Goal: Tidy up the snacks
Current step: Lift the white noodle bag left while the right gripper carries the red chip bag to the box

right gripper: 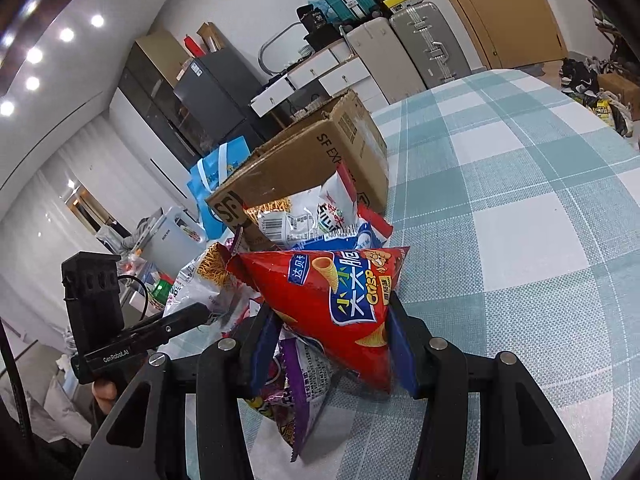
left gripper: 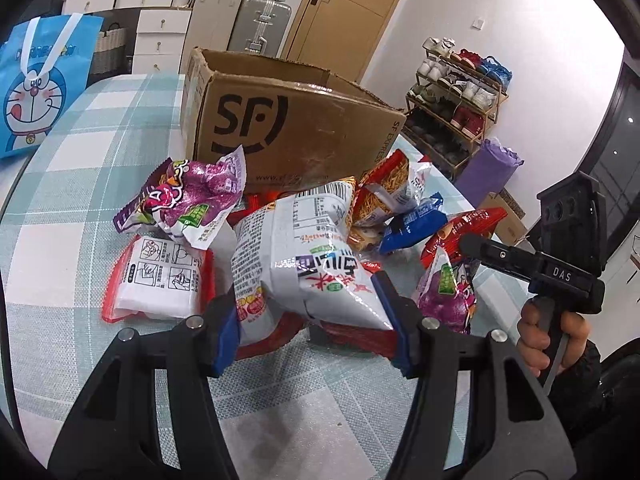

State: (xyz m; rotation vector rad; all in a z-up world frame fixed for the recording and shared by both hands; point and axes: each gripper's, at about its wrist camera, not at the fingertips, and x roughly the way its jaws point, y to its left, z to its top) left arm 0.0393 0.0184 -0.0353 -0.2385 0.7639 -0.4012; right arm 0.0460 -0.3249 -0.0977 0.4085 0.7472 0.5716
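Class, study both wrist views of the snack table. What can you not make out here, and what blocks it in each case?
- Inside of the cardboard box: left wrist view, hidden by its own front wall.
- Snacks under the white packet that the left gripper holds: covered by it.
- Purple packet: right wrist view, mostly behind the red chip bag in the right gripper.
- Blue cartoon bag: cut off by the left edge.

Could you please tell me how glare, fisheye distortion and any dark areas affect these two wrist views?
Left wrist view: glare streaks the white crinkly snack bag held by the left gripper; the brown cardboard box bows, and the corners are black. Right wrist view: ceiling spotlights blow out at upper left, the checked teal tablecloth curves strongly, and the red cone-crisp bag stays sharp.
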